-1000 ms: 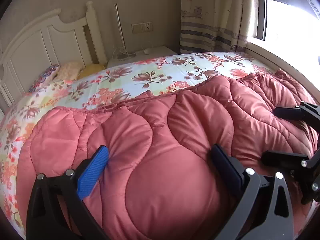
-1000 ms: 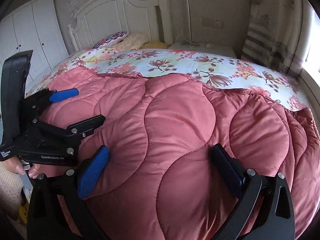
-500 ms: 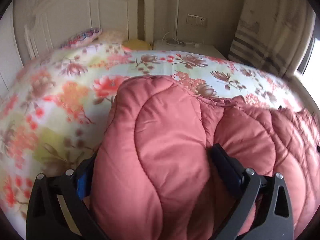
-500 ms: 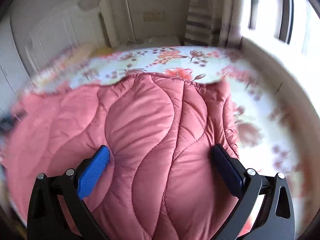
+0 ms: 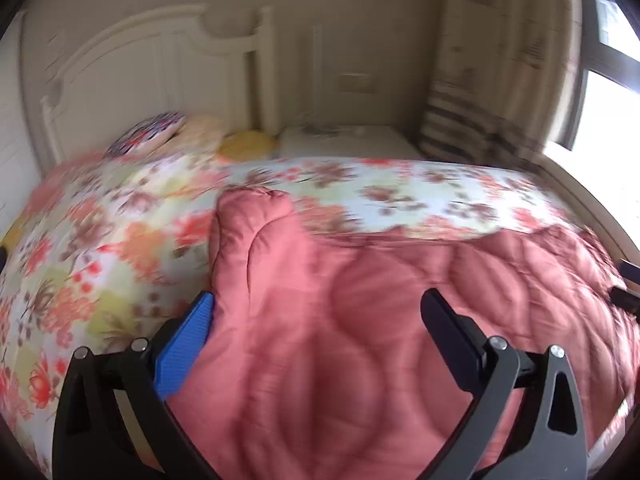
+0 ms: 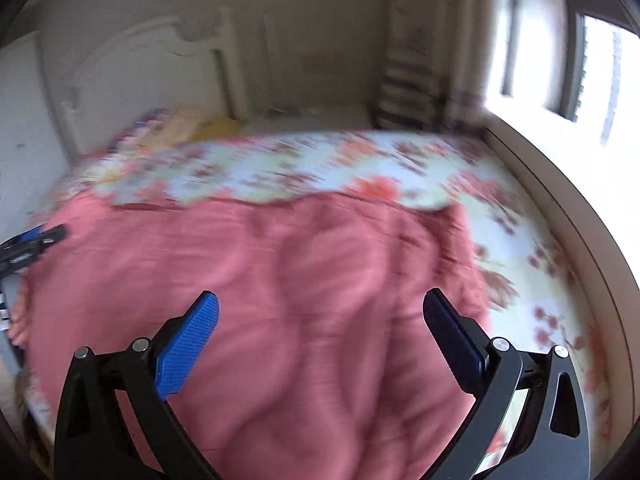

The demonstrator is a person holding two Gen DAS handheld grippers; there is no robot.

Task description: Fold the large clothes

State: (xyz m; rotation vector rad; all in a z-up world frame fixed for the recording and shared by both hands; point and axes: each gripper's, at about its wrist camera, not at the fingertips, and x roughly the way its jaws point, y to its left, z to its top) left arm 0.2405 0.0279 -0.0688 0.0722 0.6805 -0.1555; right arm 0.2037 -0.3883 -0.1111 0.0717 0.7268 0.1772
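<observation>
The pink quilt (image 5: 360,340) is lying across the near part of the bed, over the floral sheet (image 5: 100,248), and both views are smeared by motion blur. The left gripper (image 5: 316,320) is hanging over the quilt's left edge with its jaws spread wide, clamping nothing; the blue pad (image 5: 188,340) is sitting right at that edge, where a folded corner is rising toward the headboard (image 5: 152,92). To the left of that edge the sheet is lying bare all the way to the pillows (image 5: 160,140).

The right gripper (image 6: 320,320) is likewise hanging wide apart and unclenched, over the quilt (image 6: 260,300) just inside its right edge. Beyond that edge a strip of bare sheet (image 6: 532,280) is running along to the bed's side rail (image 6: 580,232) under the window (image 6: 540,52). The quilt's far edge is crossing the bed from side to side, leaving open sheet between it and the headboard. The left gripper's tips (image 6: 36,240) are showing at the far left of the right view, over the quilt's left side.
</observation>
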